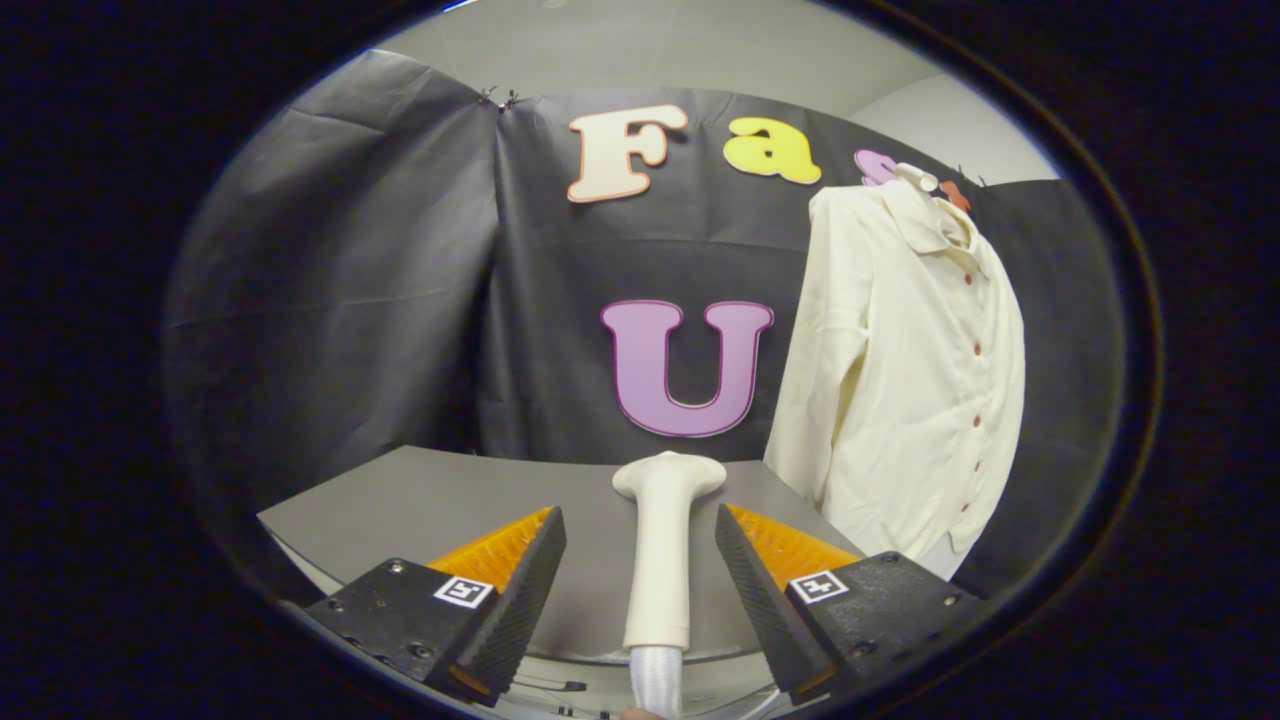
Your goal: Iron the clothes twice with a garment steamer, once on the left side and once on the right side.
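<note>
**Steamer not yet gripped, shirt untouched – task at the start**

Claw (640, 590) is spread wide; fingers stand apart on either side of the steamer handle w/ clear gaps both sides, so no grip yet. Neither finger touches it.

Garment steamer (662, 545): pale, upright-looking wand w/ a wider head at the far end, sitting between the fingers and reaching just beyond their tips. A ribbed hose (655, 685) runs off its near end, below the claw. Can't tell whether it's propped on a stand or lying on the worktop (440, 500); its base is hidden.

Shirt (900, 380): cream, long-sleeved, buttoned front w/ dark buttons, hanging against the booth wall, beyond the fingers and off to the right, well apart from the steamer head. Hem hangs down past the worktop's far right edge.

Progress, as I judge it: nothing done. No pass on left side, no pass on right side; steamer head isn't near the fabric.

Left to do: close claw on handle, lift, carry head over to shirt, run one side, then the other. Hose may drag on the lift – worth watching.
</note>
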`<state>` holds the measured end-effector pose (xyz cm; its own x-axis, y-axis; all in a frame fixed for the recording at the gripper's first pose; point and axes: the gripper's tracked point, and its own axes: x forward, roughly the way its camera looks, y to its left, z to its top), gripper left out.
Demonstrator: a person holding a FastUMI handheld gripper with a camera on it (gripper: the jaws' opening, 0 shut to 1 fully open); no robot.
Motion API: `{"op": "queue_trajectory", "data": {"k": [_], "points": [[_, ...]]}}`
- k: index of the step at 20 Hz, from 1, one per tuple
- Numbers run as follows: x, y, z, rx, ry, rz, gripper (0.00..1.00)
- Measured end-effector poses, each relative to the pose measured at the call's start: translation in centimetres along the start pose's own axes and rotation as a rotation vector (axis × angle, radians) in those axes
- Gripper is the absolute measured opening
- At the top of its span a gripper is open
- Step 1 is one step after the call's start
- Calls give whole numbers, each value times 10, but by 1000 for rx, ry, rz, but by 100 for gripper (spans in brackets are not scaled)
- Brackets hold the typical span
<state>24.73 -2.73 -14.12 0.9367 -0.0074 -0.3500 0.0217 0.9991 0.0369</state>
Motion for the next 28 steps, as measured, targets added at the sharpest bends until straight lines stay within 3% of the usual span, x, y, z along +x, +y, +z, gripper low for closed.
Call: {"op": "queue_trajectory", "data": {"k": [6,13,14,17,21,24,28], "points": [[33,1,-27,-23,83,-32,86],[36,6,-62,-47,201,5,77],[39,6,-53,4,137,13,74],[36,0,-53,39,108,7,63],[34,3,-53,170,103,85,42],[31,7,-44,218,55,137,41],[11,1,-15,189,-64,163,40]]}}
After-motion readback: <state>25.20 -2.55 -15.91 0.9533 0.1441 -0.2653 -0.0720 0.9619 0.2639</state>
